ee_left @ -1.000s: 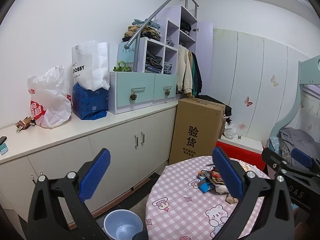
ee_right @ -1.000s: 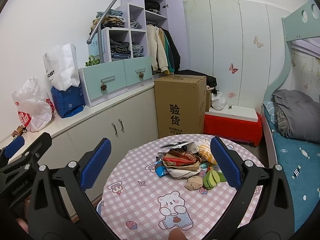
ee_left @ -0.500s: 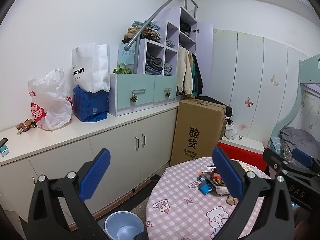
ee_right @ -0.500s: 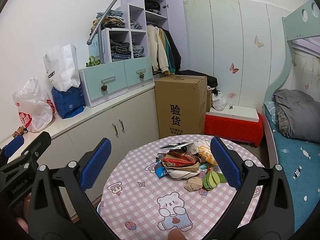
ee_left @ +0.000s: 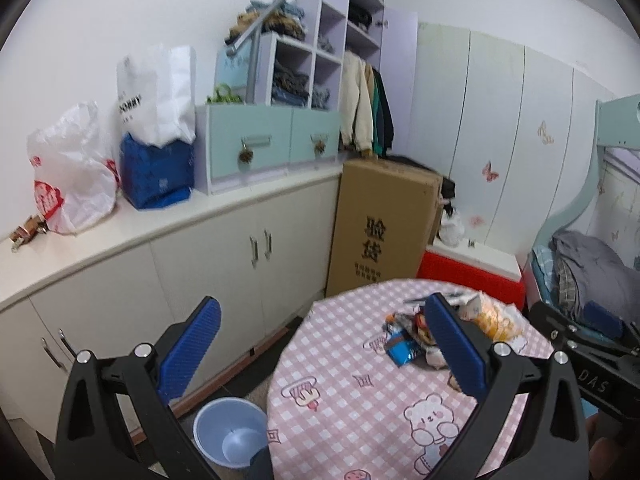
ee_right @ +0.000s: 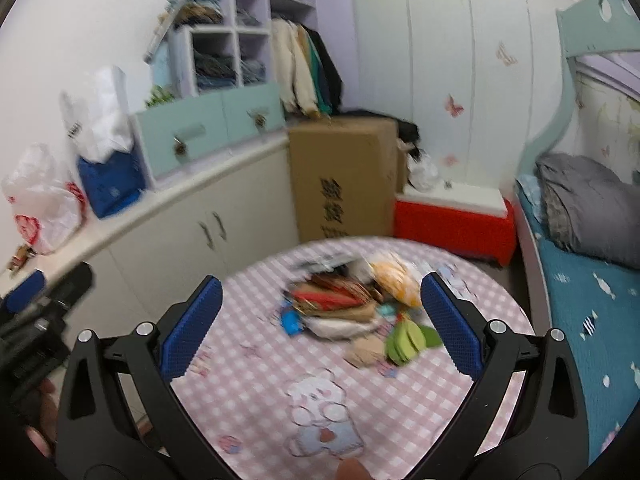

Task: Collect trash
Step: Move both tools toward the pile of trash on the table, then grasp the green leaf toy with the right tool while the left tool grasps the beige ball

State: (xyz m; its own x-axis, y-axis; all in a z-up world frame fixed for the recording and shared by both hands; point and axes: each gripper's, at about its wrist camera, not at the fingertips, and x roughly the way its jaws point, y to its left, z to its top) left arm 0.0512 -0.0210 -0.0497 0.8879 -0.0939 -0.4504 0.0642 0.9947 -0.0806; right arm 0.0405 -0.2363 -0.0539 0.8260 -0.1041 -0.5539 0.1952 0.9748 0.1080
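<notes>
1. Since a second ago both views have dropped and come nearer the round surface [ee_right: 492, 292]; the trash heap [ee_right: 352, 300] sits larger in the right wrist view, which is now smeared by motion.
2. The right hand-held gripper [ee_right: 320, 316] hangs above the surface with its jaws spread wide and nothing between them; the heap lies framed between the two blue ribbed pads [ee_right: 192, 320].
3. The left hand-held gripper [ee_left: 320, 344] is likewise wide open and empty, held over the left edge of the surface, with its right pad in front of the heap.
4. The heap gathers on the far half of the surface: a blue wrapper [ee_left: 402, 350], red and brown packets [ee_right: 332, 298], an orange-yellow crinkled bag [ee_right: 394, 278], pale crumpled paper [ee_right: 366, 350] and green leaf-shaped pieces [ee_right: 408, 340], all touching or overlapping.
5. A fingertip shows at the bottom edge of the right wrist view; part of a hand [ee_right: 44, 420] grips the other tool at far left.
6. The surface wears a pink-and-white checked cloth printed with cartoon bears.
7. On the floor just beside it stands a pale blue plastic bucket [ee_left: 230, 432], round and open-topped.
8. Beyond are white cabinets [ee_left: 208, 264], an upright cardboard box [ee_left: 384, 228] and a red box with a white lid [ee_left: 472, 268].
</notes>
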